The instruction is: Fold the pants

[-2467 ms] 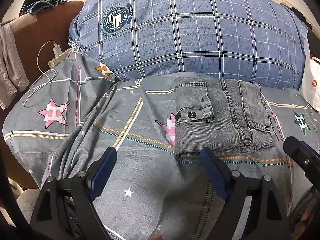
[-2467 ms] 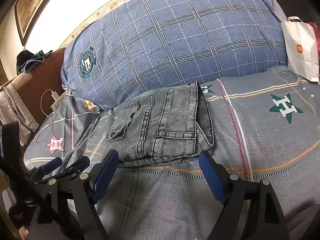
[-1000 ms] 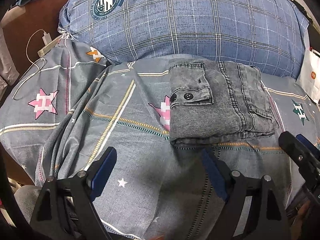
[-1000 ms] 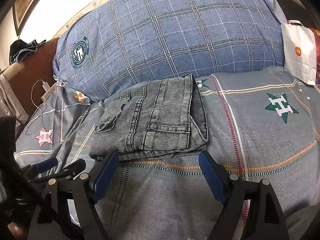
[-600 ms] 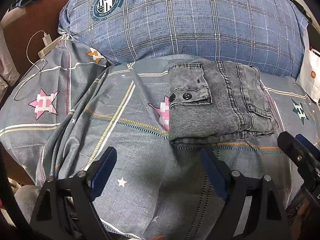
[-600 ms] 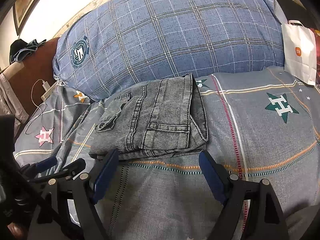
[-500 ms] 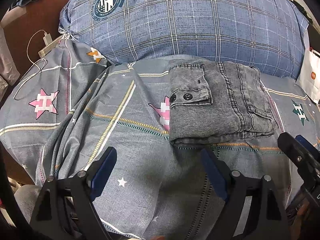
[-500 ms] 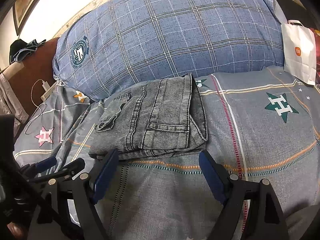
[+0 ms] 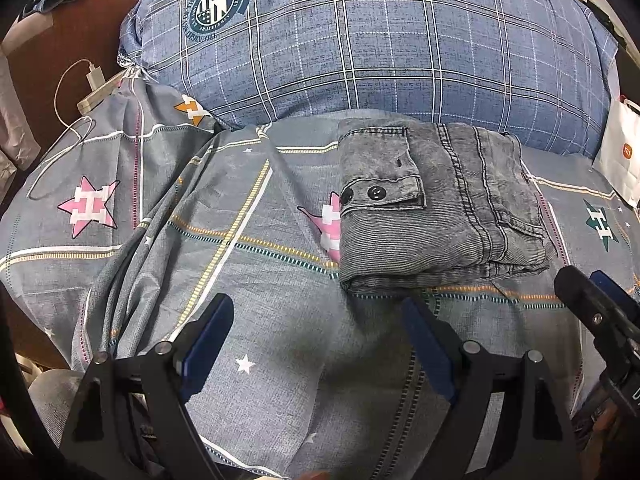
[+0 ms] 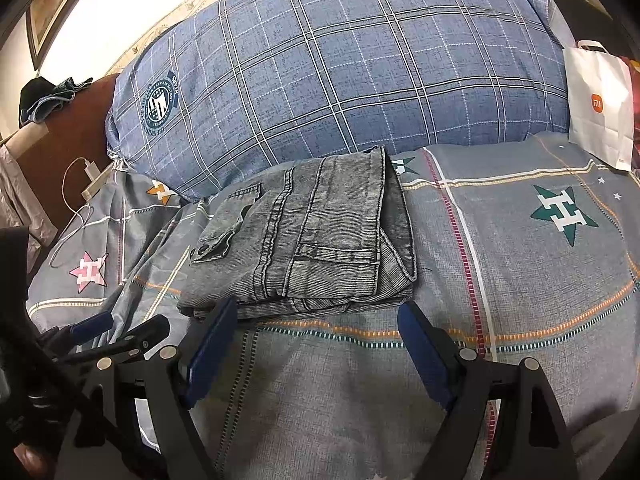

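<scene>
One sheet [image 9: 280, 360] covers the bed, under one plaid pillow [image 9: 380, 48]. One pair of pants [image 9: 436, 216] lies folded against the pillow. One white bag [image 10: 600, 108] stands nearby. Two grippers, left [image 9: 316, 340] and right [image 10: 316, 340], hover spread wide, empty.

Star-print bedspread [image 9: 248, 216], plaid pillow [image 9: 360, 52] (brown headboard [image 9: 60, 36])

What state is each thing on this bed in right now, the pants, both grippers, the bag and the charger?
pants: folded into a compact stack, lying on the bedspread.
left gripper: open, empty, short of the pants.
right gripper: open, empty.
white paper bag: upright beside the pillow.
charger: cable attached.
</scene>
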A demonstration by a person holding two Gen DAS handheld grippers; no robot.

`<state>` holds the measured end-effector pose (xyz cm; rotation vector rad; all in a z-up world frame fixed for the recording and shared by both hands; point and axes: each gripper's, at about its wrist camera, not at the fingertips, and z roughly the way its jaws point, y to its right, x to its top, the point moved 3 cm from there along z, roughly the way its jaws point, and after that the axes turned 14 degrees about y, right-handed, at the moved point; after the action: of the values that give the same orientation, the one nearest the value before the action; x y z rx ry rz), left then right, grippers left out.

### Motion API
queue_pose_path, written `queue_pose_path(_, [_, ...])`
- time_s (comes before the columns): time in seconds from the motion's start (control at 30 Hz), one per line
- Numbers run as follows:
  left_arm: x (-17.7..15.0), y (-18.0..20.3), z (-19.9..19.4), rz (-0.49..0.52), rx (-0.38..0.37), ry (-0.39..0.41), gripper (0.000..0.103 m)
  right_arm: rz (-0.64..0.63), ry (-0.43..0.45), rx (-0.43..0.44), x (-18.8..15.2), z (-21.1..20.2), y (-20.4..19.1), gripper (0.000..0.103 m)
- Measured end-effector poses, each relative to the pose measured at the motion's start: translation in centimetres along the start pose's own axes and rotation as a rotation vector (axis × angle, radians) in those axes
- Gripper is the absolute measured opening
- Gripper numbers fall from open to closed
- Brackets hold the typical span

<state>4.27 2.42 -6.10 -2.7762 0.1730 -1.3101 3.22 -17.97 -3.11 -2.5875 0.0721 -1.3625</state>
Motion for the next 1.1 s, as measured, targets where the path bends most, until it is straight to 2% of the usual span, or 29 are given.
queue_pose_path(1.1, [0.20,-0.14,-0.27,0.002,-0.003,0.018,0.085,-0.006,0.010,0.016,-0.01,-0.24,-0.57,0.087])
